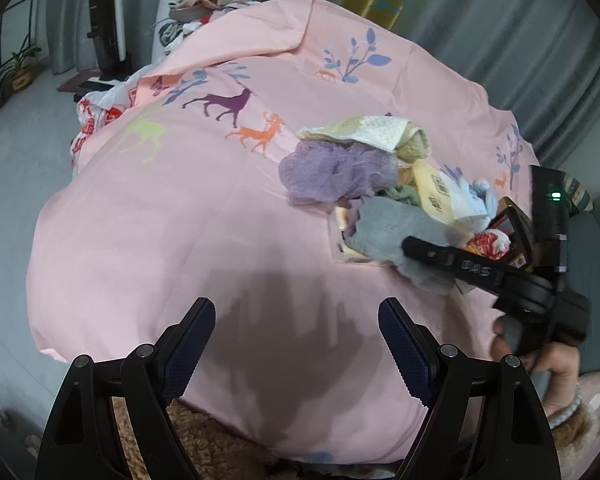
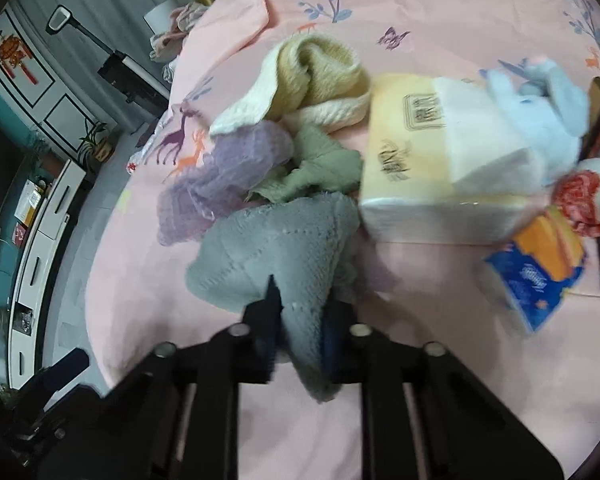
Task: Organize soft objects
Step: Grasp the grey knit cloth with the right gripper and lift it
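Grey cloth (image 2: 276,256) pinched by right tool (image 2: 300,328), at the near edge of the pile on the pink bed cover (image 1: 172,216).

Looked light, limp, fuzzy; likely to drape and drag, best gripped at a bunched fold. Crowded at 12 o'clock by green cloth (image 2: 320,168), at 10 by purple mesh (image 2: 224,180), at 2 by tissue pack (image 2: 432,160). Left tool (image 1: 296,328) spread wide, holding nothing, well apart.

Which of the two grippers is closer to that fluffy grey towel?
Right. The right gripper is clamped on the fluffy grey towel; the left gripper hangs open over bare pink sheet, well short of it.
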